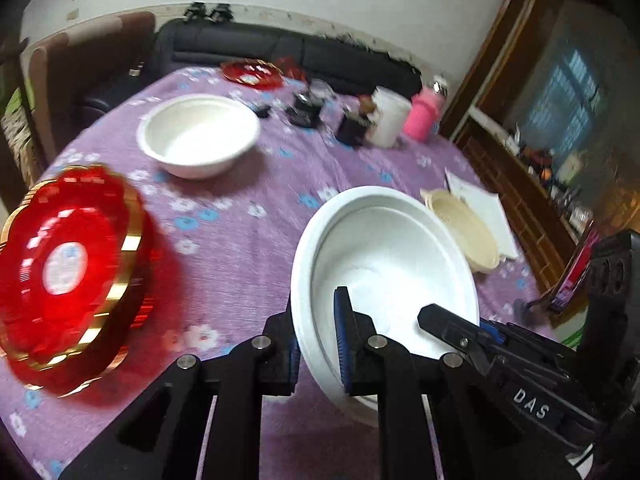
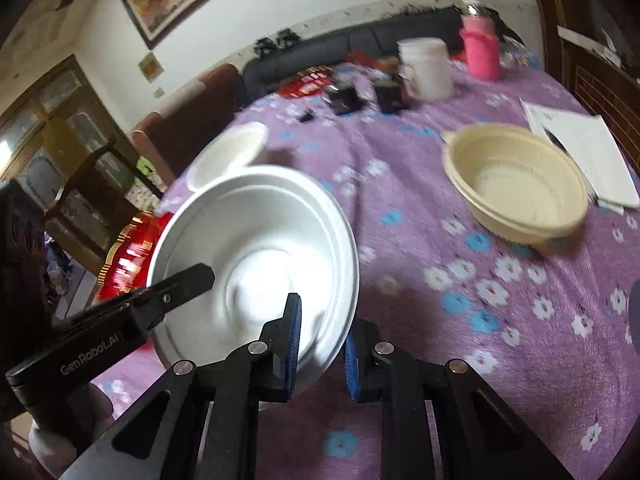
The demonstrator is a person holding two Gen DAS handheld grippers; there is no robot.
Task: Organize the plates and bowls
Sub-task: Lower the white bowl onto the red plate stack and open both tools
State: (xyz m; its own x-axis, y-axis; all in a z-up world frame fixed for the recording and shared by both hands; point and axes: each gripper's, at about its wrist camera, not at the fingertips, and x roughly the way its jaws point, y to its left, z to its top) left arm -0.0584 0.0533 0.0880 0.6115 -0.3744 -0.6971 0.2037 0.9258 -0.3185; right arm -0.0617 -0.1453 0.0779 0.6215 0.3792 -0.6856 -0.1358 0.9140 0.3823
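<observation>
A white bowl (image 1: 392, 248) is held over the purple flowered tablecloth by both grippers; it seems to be two nested white bowls. My left gripper (image 1: 318, 340) is shut on its left rim. My right gripper (image 2: 322, 344) is shut on its right rim (image 2: 340, 280); its finger also shows in the left wrist view (image 1: 452, 328). A second white bowl (image 1: 200, 136) sits farther back. A cream bowl (image 2: 516, 182) sits to the right. A red plate with gold edge (image 1: 68, 268) lies at the left, and another red plate (image 1: 252, 74) at the far side.
A white tub (image 2: 426, 68), a pink bottle (image 2: 480, 48) and small dark items (image 2: 344, 98) stand at the table's far side. White papers (image 2: 580, 152) lie beside the cream bowl. Chairs and a dark sofa stand behind the table.
</observation>
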